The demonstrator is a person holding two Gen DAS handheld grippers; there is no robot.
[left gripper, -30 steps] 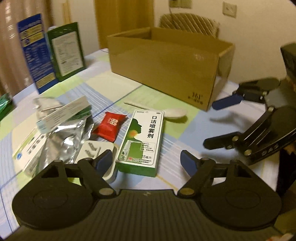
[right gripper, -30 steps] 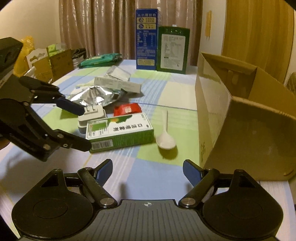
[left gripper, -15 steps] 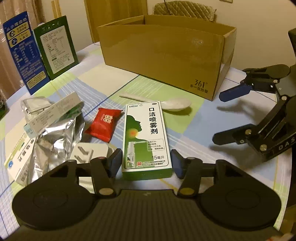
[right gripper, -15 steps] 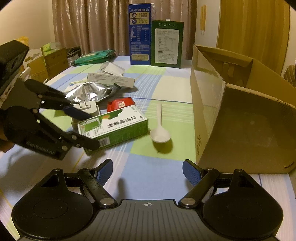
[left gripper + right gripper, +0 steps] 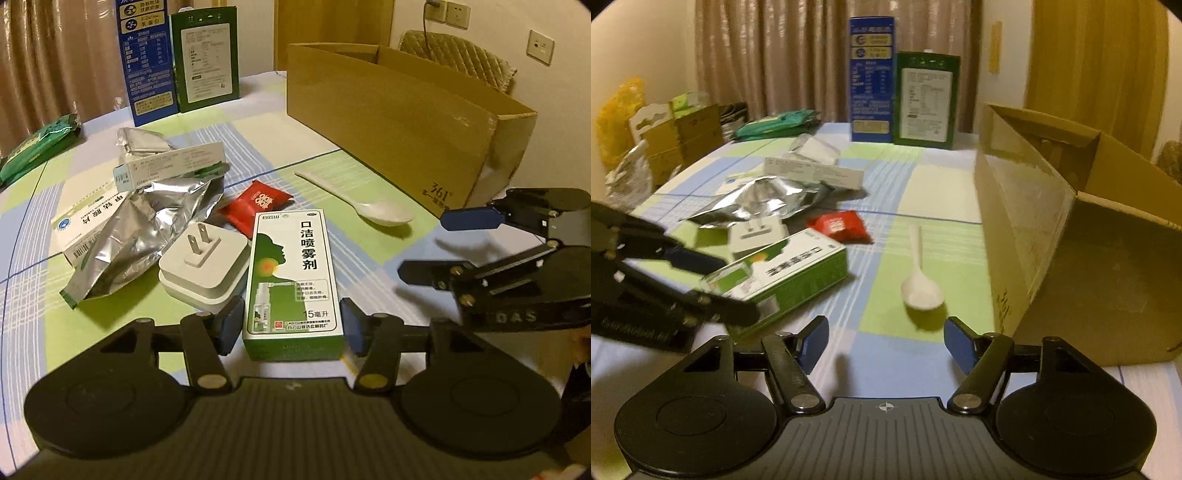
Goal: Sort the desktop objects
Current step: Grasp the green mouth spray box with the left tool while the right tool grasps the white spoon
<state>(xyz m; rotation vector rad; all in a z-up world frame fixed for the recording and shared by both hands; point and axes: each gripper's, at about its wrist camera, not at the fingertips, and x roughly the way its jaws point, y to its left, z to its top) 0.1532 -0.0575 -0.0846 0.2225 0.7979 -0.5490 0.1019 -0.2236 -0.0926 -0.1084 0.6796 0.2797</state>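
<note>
A green and white spray box (image 5: 293,273) lies on the checked tablecloth, and its near end sits between the fingers of my left gripper (image 5: 291,326). The jaws stand around it with small gaps each side. It also shows in the right wrist view (image 5: 783,275), with the left gripper (image 5: 713,288) around its near end. My right gripper (image 5: 886,345) is open and empty above the cloth, just short of a white spoon (image 5: 919,284). The open cardboard box (image 5: 399,122) stands at the right (image 5: 1071,229).
A white plug adapter (image 5: 203,266), a red sachet (image 5: 256,203), silver foil bags (image 5: 147,229) and medicine cartons (image 5: 173,162) lie left of the spray box. A blue carton (image 5: 871,79) and a green carton (image 5: 927,99) stand at the far edge.
My left gripper has moved forward and its fingers have come in around the near end of the spray box. My right gripper has moved closer to the spoon.
</note>
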